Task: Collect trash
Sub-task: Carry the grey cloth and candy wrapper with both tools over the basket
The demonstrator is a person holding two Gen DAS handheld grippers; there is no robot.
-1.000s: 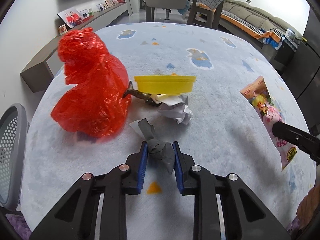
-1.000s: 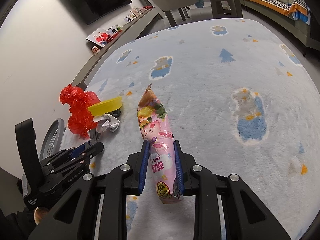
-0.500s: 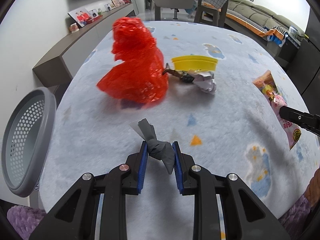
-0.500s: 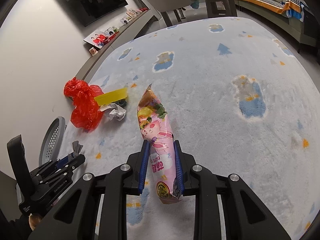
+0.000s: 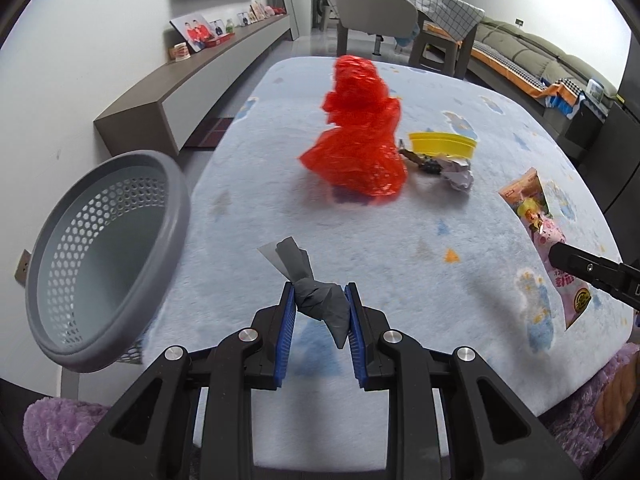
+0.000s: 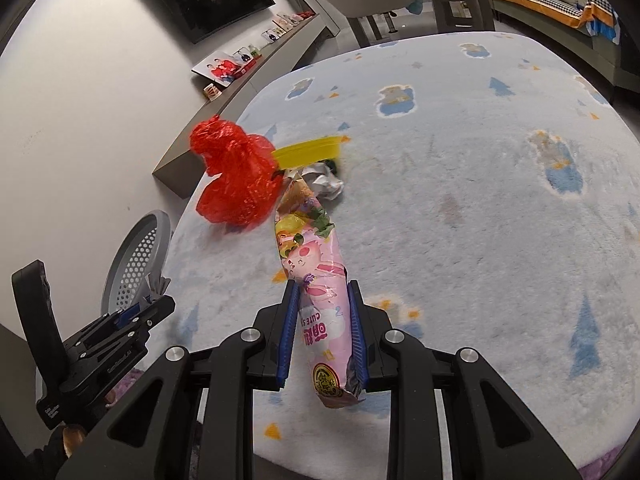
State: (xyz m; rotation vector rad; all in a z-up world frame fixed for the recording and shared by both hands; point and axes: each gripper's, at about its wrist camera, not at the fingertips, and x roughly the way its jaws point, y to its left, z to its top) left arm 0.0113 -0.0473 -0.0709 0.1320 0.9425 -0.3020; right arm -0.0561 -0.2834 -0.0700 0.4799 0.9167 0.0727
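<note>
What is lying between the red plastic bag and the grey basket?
Nothing: only bare blue rug separates red plastic bag from grey basket, seen in the left wrist view.

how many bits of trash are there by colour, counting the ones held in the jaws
red: 1, plastic bag
yellow: 1, shallow bowl
white: 1, crumpled paper
grey: 1, twisted scrap
pink: 1, snack wrapper
brown: 1, small piece by the bowl
total: 6
</note>
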